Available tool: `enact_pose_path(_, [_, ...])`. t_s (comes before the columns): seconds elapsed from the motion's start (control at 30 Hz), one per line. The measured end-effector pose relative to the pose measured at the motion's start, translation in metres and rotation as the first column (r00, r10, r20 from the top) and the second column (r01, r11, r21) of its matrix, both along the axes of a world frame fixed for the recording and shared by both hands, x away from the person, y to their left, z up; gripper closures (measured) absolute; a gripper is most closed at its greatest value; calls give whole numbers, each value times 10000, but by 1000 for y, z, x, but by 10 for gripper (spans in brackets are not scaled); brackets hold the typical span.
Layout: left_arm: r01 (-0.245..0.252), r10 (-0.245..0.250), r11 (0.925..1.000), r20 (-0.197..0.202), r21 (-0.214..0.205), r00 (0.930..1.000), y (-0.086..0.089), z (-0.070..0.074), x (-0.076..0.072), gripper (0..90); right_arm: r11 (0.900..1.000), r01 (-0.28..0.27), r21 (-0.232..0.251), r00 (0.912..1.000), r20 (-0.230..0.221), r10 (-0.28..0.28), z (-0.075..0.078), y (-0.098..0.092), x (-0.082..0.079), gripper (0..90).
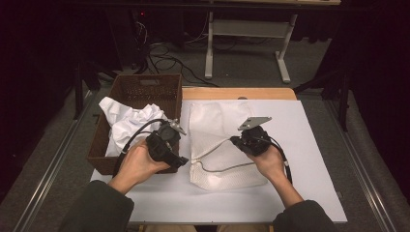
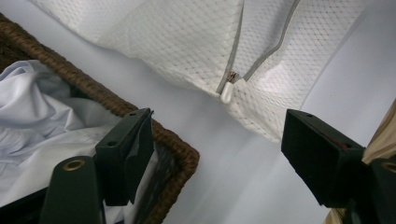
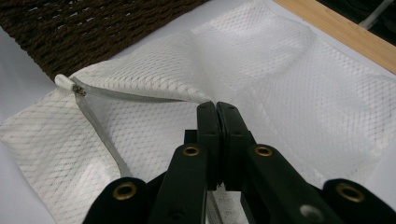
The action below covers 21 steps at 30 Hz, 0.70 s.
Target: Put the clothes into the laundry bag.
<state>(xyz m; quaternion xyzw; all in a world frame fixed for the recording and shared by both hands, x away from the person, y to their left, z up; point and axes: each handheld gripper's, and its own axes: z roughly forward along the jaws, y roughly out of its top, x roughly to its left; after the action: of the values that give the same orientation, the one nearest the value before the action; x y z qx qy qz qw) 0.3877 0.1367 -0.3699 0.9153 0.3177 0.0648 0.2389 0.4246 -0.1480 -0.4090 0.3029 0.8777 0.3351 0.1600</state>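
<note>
Currently my left gripper (image 2: 215,154) gapes empty beside basket (image 1: 126,89); zipper pull (image 2: 227,92) dead ahead; right gripper (image 3: 216,109) pinches mesh bag (image 3: 261,79) edge.

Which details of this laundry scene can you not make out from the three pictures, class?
1. Whether the right gripper pinches the mesh bag: its shut jaws hide the contact in the right gripper view, and the hand covers it in the high view.
2. What the white cloth is: crumpled, partly hidden by the left gripper.
3. The basket interior: cut off by the left gripper view's edge.
</note>
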Motion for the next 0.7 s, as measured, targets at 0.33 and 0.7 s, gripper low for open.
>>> enact_pose_path(0.33, [-824,831,9965,-1008,114,9914,32,0,27,250,10000,-64,-59,9999,83,64,-1,1,1,897])
enact_pose_path(0.7, [-1918,1978,9798,-1339,560,9711,59,-15,58,224,9999,-84,-134,10000,19,84,-2,2,1,897])
